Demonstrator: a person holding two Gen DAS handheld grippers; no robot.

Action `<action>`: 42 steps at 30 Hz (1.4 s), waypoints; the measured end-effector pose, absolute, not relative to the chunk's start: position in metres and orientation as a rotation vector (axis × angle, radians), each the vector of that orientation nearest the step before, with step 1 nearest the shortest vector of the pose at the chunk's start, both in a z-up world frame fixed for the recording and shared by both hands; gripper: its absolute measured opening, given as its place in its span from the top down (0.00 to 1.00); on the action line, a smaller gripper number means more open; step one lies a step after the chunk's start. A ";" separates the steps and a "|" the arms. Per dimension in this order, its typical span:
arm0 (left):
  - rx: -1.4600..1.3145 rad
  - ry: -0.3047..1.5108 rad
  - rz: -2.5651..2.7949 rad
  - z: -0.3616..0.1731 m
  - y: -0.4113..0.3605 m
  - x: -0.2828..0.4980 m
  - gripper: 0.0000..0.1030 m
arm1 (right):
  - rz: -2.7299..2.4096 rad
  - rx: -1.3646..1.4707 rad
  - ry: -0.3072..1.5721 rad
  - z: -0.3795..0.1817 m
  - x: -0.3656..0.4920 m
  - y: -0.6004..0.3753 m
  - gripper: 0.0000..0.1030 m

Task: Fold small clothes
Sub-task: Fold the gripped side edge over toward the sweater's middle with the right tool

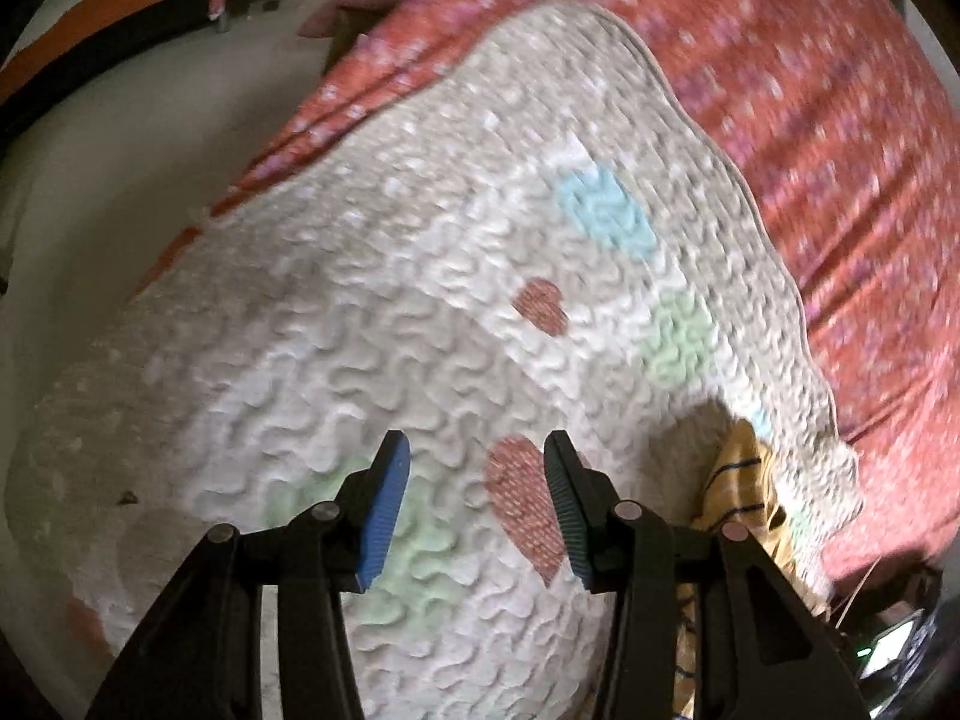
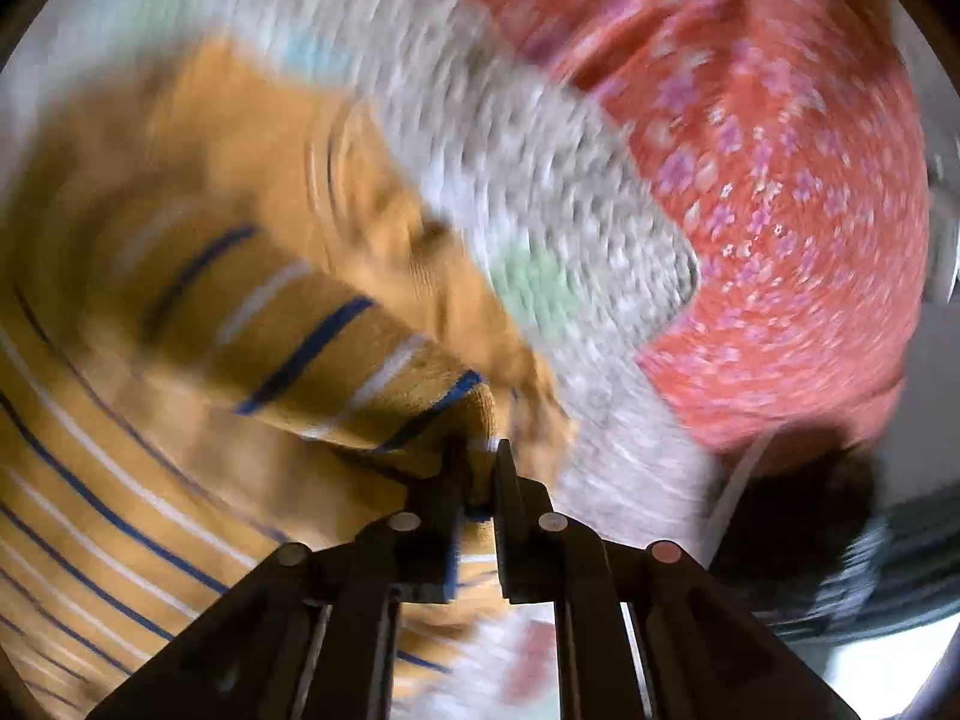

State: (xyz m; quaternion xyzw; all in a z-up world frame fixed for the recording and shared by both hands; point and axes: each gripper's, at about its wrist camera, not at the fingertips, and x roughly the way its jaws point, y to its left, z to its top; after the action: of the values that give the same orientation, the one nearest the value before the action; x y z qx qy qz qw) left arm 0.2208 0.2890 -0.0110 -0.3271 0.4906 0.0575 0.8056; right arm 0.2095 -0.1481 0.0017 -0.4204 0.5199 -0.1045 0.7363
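**Right hand carries an edge of the striped garment**

The step in hand looks like a fold: the right gripper (image 2: 477, 468) has its fingers (image 2: 509, 480) closed on an edge of the yellow striped garment (image 2: 150, 420), and the picture is blurred. The garment lies on the white quilt (image 1: 420, 276), which lies on the red bed cover (image 1: 810, 120). In the left view only a small part of the garment (image 1: 738, 480) shows at the right side. The left gripper (image 1: 477, 480) hangs over the quilt, fingers (image 1: 384, 516) about half open and holding nothing. I think the next move is to lay the held edge flat over the garment, then release, while the left hand steadies the cloth.
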 end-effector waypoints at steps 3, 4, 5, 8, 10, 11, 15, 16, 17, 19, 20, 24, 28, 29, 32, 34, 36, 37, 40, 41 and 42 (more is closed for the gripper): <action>-0.686 1.066 0.101 -0.013 0.276 0.224 0.56 | -0.178 -0.803 1.063 0.024 0.214 -0.129 0.78; -0.682 1.071 0.097 -0.014 0.272 0.224 0.55 | -0.133 -0.733 1.042 0.031 0.217 -0.123 0.71; -0.681 1.074 0.093 -0.015 0.270 0.225 0.55 | -0.053 -0.622 1.018 0.042 0.224 -0.112 0.51; -0.683 1.083 0.084 -0.016 0.263 0.226 0.53 | 0.084 -0.397 1.006 0.052 0.250 -0.088 0.38; -0.673 1.086 0.085 -0.017 0.259 0.227 0.53 | 0.136 -0.300 1.028 0.042 0.275 -0.069 0.38; -0.672 1.088 0.081 -0.017 0.258 0.228 0.53 | 0.140 -0.284 1.049 0.033 0.285 -0.061 0.38; -0.679 1.096 0.061 -0.018 0.256 0.232 0.53 | 0.120 -0.318 1.197 -0.011 0.316 -0.043 0.73; -0.685 1.097 0.054 -0.018 0.257 0.233 0.53 | 0.107 -0.352 1.235 -0.017 0.321 -0.039 0.99; -0.690 1.097 0.051 -0.018 0.257 0.233 0.53 | 0.093 -0.385 1.227 -0.015 0.322 -0.035 0.97; -0.697 1.091 0.053 -0.018 0.260 0.234 0.53 | 0.082 -0.487 1.147 -0.002 0.328 -0.019 0.97; -0.700 1.090 0.053 -0.018 0.261 0.234 0.53 | 0.064 -0.522 1.106 0.007 0.335 -0.011 0.98; -0.708 1.092 0.052 -0.019 0.262 0.237 0.53 | -0.089 -0.707 0.930 0.016 0.359 0.014 0.98; -0.720 1.096 0.047 -0.021 0.264 0.237 0.53 | -0.191 -0.672 0.898 0.021 0.368 0.001 0.94; -0.725 1.095 0.049 -0.021 0.265 0.237 0.53 | -0.184 -0.618 0.902 0.026 0.364 -0.005 0.86; -0.749 1.085 0.054 -0.020 0.272 0.234 0.53 | -0.004 -0.341 0.988 0.039 0.325 -0.024 0.56; -0.764 1.080 0.056 -0.019 0.276 0.233 0.53 | 0.079 -0.254 1.052 0.034 0.303 -0.025 0.52; -0.777 1.079 0.056 -0.019 0.277 0.232 0.52 | 0.093 -0.269 1.096 0.021 0.287 -0.017 0.51; -0.780 1.081 0.055 -0.019 0.277 0.231 0.52 | 0.070 -0.306 1.097 0.012 0.283 -0.011 0.51; -0.779 1.088 0.044 -0.020 0.274 0.229 0.52 | -0.045 -0.407 1.095 -0.011 0.289 -0.004 0.42; -0.776 1.089 0.042 -0.019 0.274 0.228 0.52 | -0.091 -0.414 1.117 -0.020 0.296 -0.006 0.42; -0.776 1.087 0.042 -0.019 0.275 0.226 0.52 | -0.089 -0.373 1.141 -0.023 0.296 -0.007 0.47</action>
State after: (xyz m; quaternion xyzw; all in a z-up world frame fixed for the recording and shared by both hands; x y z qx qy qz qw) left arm 0.2264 0.2746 -0.0188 -0.3596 0.5040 0.0193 0.7850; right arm 0.2958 -0.0072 -0.0230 -0.1755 0.5367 -0.0417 0.8243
